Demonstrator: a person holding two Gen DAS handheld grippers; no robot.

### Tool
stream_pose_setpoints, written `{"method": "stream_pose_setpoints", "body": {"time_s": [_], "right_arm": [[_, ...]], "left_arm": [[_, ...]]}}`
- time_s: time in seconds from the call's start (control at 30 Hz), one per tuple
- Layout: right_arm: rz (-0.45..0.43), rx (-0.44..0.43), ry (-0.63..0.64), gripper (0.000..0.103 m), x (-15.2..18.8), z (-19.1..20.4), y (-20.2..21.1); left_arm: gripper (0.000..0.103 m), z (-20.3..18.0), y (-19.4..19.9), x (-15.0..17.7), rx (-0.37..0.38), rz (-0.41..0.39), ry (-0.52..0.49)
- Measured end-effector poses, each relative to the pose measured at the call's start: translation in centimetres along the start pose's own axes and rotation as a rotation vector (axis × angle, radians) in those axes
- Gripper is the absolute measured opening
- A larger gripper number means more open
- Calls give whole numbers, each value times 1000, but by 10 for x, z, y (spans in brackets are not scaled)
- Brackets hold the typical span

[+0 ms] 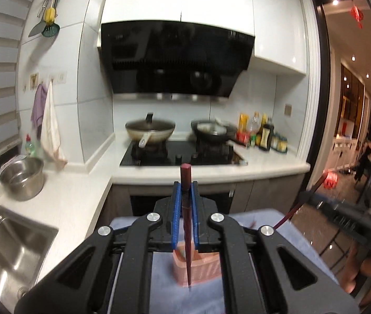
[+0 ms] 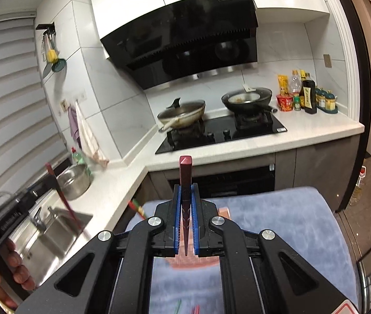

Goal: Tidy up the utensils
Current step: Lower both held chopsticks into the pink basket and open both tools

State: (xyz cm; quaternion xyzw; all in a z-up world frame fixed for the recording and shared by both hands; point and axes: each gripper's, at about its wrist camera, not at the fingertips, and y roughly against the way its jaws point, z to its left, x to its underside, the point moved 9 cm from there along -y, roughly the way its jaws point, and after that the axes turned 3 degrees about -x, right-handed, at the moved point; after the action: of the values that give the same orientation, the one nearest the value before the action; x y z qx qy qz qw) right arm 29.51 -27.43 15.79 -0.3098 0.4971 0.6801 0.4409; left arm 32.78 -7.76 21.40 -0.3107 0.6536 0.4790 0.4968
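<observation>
Above pink holder [image 1: 198, 268], each tool clamping one dark-red chopstick [image 1: 186, 217] upright.

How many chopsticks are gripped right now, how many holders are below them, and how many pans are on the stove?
Dark red chopsticks gripped: 2, one in the left gripper, one in the right gripper
Pink holder: 1
Pans on the stove: 2
Total: 5

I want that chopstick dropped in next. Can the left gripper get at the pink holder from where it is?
Probably yes. The left gripper is shut on its dark red chopstick, whose tip hangs right at the pink holder on the blue cloth, with nothing between.
</observation>
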Motion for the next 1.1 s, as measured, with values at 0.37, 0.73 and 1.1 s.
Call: {"method": "stream_pose_setpoints", "body": {"time_s": [0.37, 0.73, 1.1], "right_arm": [[41, 36, 43, 7, -7, 4, -77], [97, 63, 54, 7, 13, -7, -110], [99, 113, 63, 44, 23, -20, -112]], "left_arm": [[7, -10, -66, 4, -10, 39, 9], [7, -9, -76, 11, -8, 58, 14], [61, -3, -87, 31, -68, 89, 42]]}}
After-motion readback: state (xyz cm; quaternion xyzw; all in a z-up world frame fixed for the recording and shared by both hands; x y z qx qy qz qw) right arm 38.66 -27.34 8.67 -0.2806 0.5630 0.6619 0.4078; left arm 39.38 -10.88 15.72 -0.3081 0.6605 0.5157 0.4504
